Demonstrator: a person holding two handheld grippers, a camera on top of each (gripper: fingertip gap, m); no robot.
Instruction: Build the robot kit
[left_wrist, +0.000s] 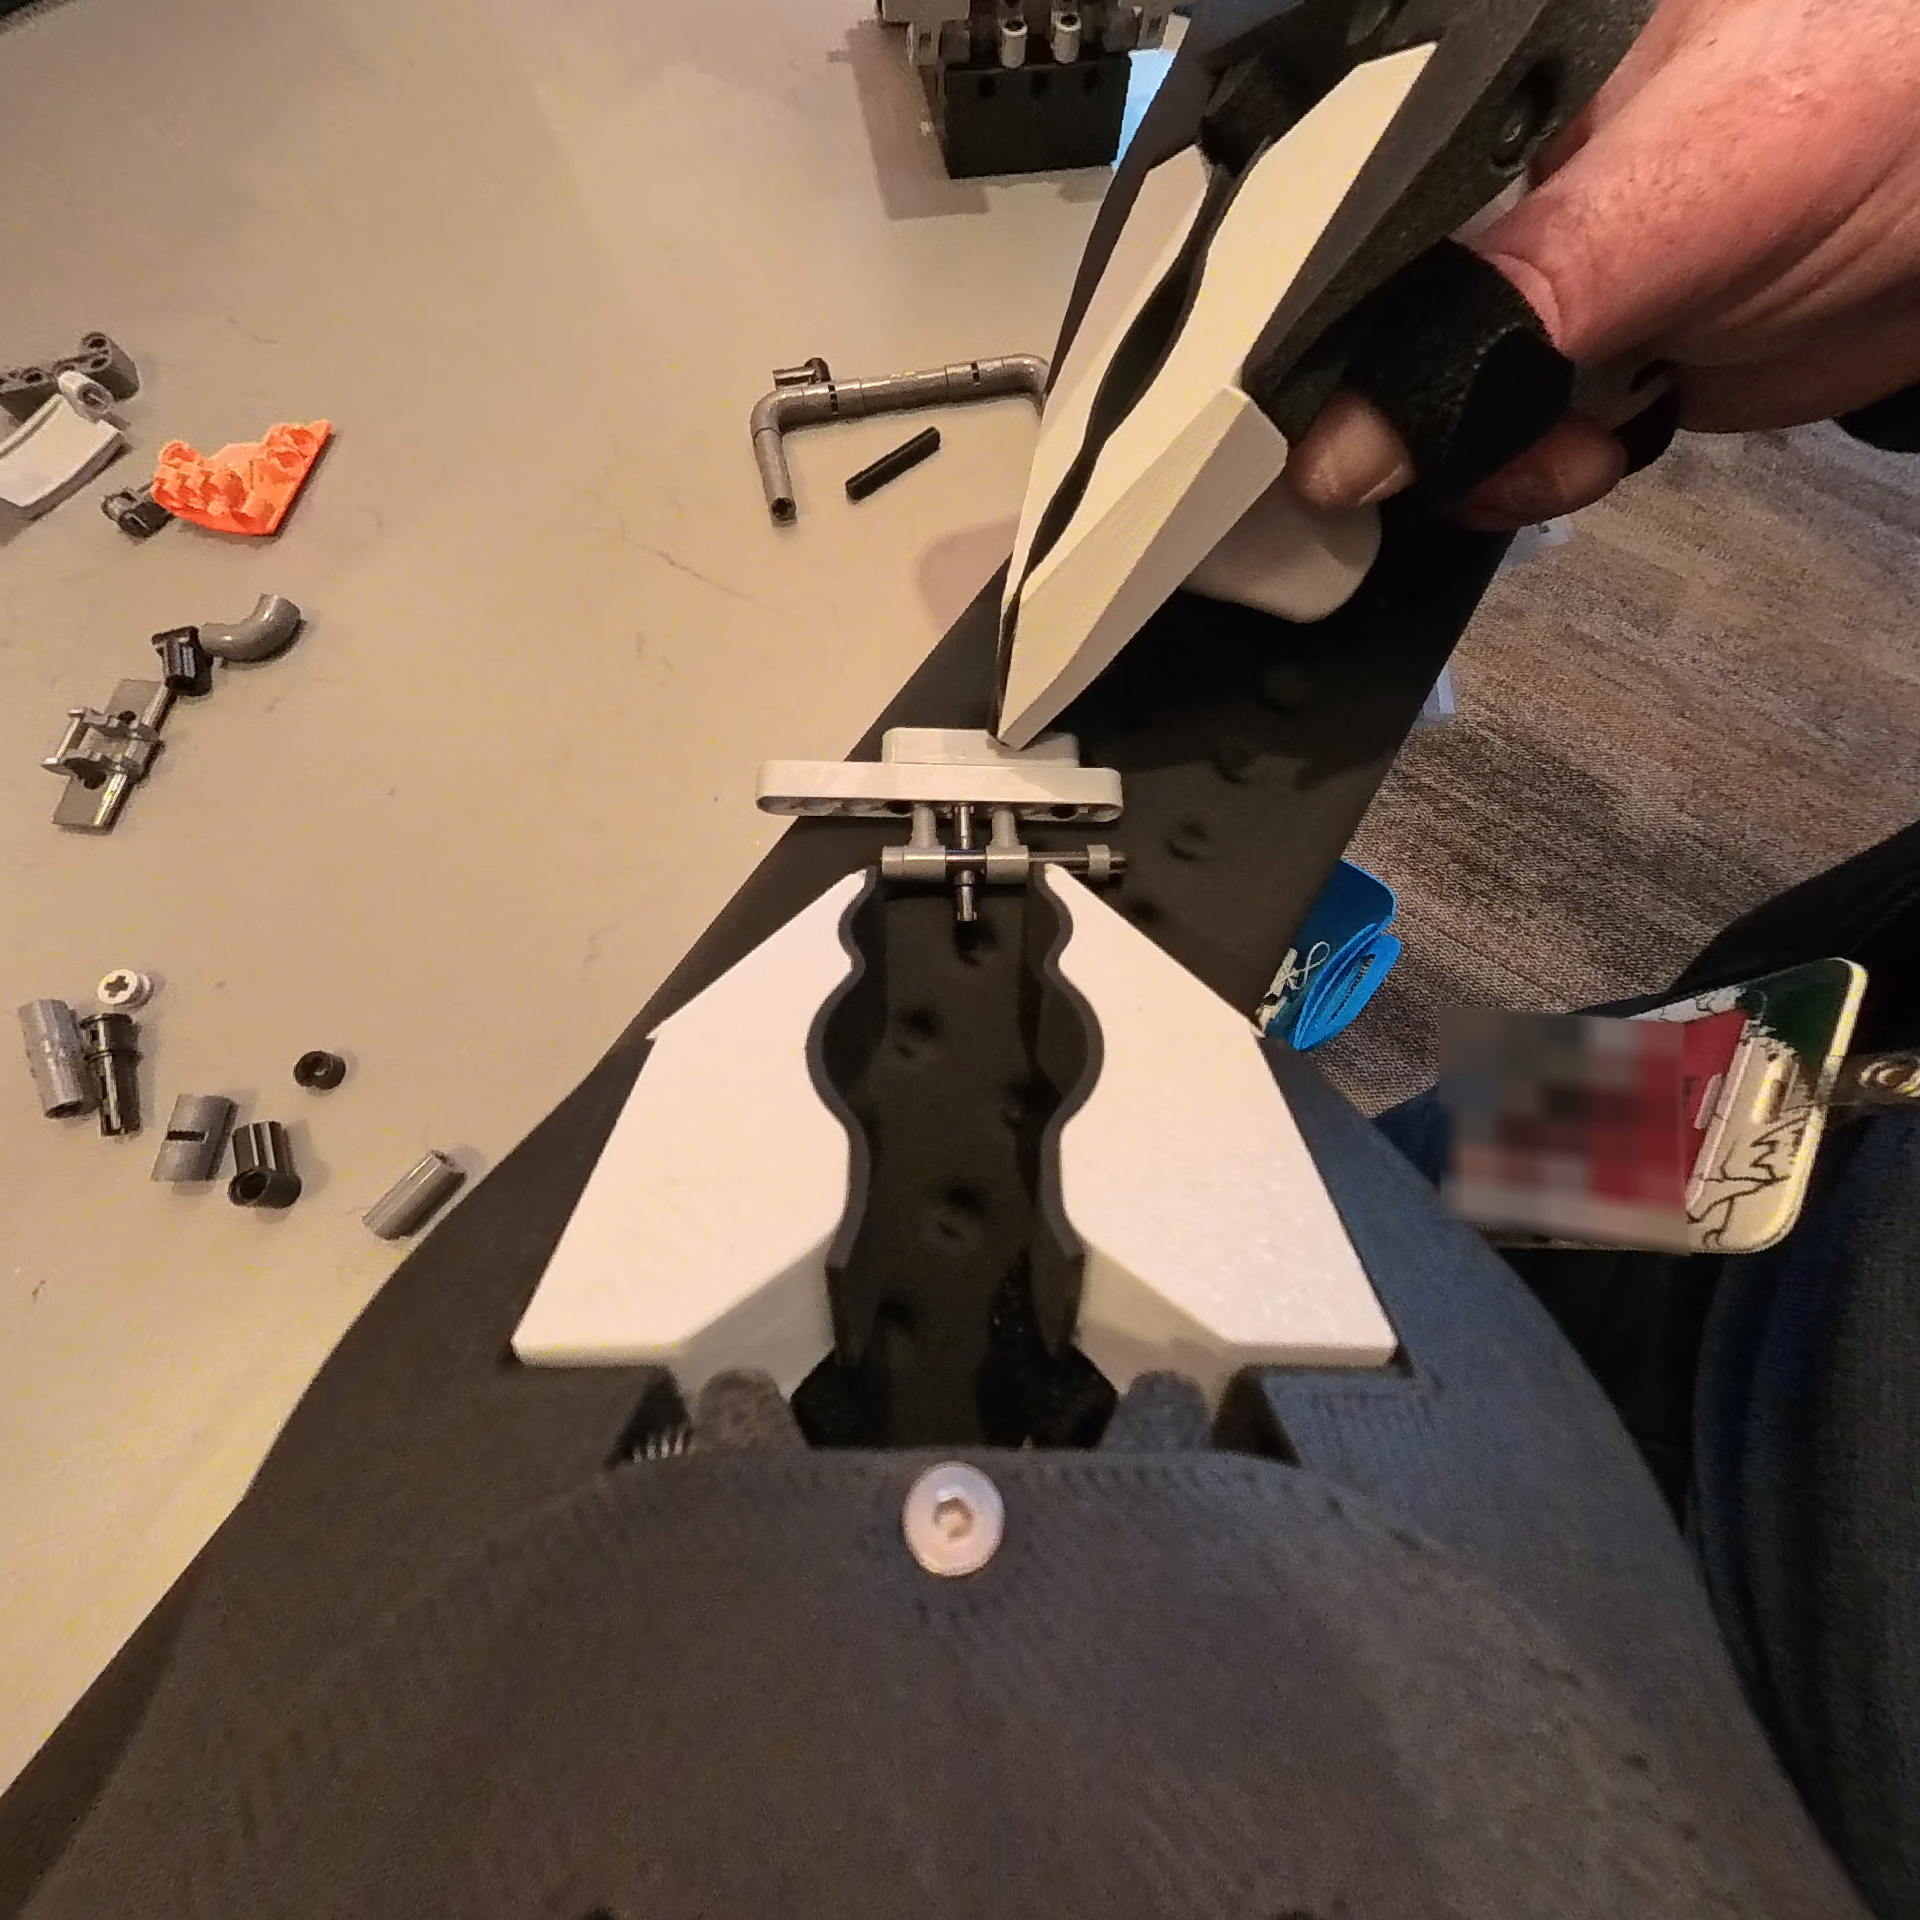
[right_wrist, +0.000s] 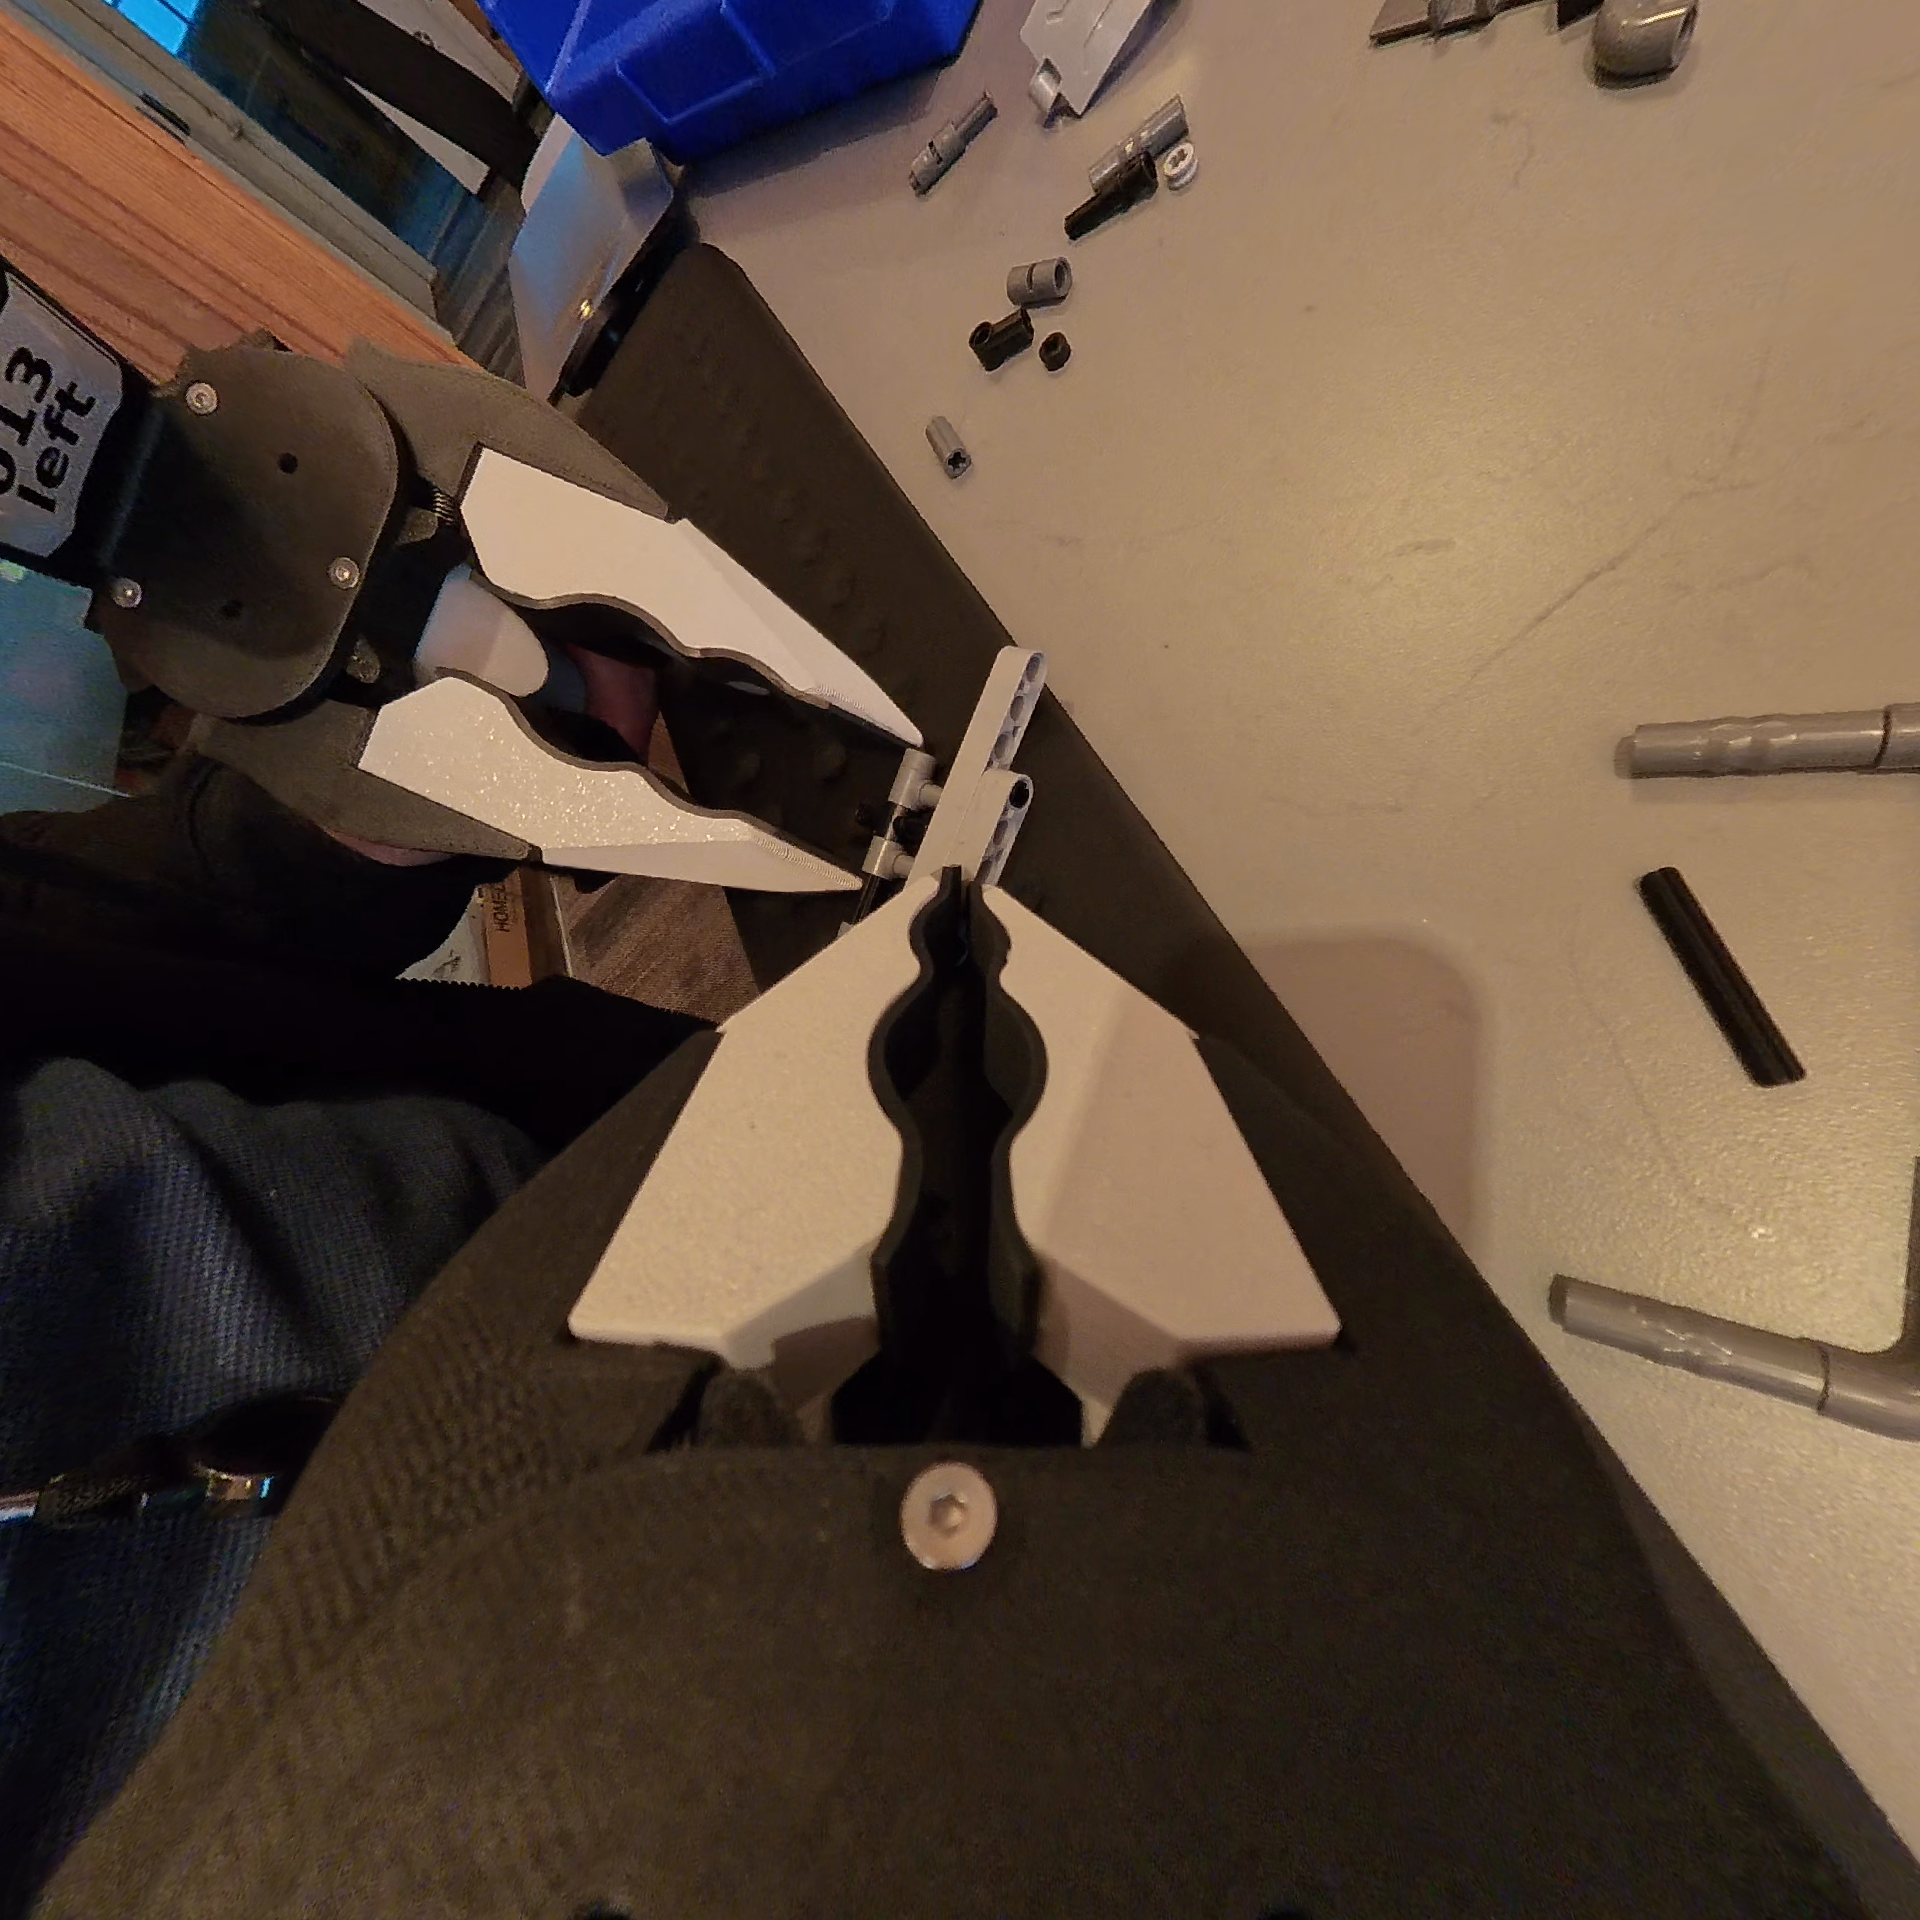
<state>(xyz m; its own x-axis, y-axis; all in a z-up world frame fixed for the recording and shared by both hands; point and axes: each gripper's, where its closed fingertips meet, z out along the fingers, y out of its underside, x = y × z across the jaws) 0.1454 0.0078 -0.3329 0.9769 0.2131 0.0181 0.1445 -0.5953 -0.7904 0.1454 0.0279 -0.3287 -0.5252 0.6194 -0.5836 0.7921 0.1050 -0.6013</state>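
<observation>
A small assembly is held over the black perforated strip (left_wrist: 1226, 727) at the table's edge: a white holed beam (left_wrist: 831, 781) with a grey cross connector and thin axles (left_wrist: 935, 862) pinned under it. My left gripper (left_wrist: 961, 883) is closed on the grey connector, a fingertip at each end. My right gripper (left_wrist: 1013, 727) comes down from the upper right in a person's hand (left_wrist: 1714, 239) and is shut on the top of the white beam. In the right wrist view my right gripper (right_wrist: 954, 883) pinches the beam's (right_wrist: 1013, 696) near end, and the left gripper (right_wrist: 888, 810) holds the connector (right_wrist: 914, 790) from the left.
Loose parts lie on the grey table: an orange piece (left_wrist: 244, 473), a bent grey tube (left_wrist: 883, 390), a black axle (left_wrist: 891, 464), and small grey and black connectors (left_wrist: 208, 1132). A black block with pins (left_wrist: 1029, 104) stands at the back. A blue bin (right_wrist: 748, 52) sits by the far edge. The grippers are tip to tip, or close to it. From either gripper's tips it is about 20 centimeters to the orange piece (left_wrist: 244, 473).
</observation>
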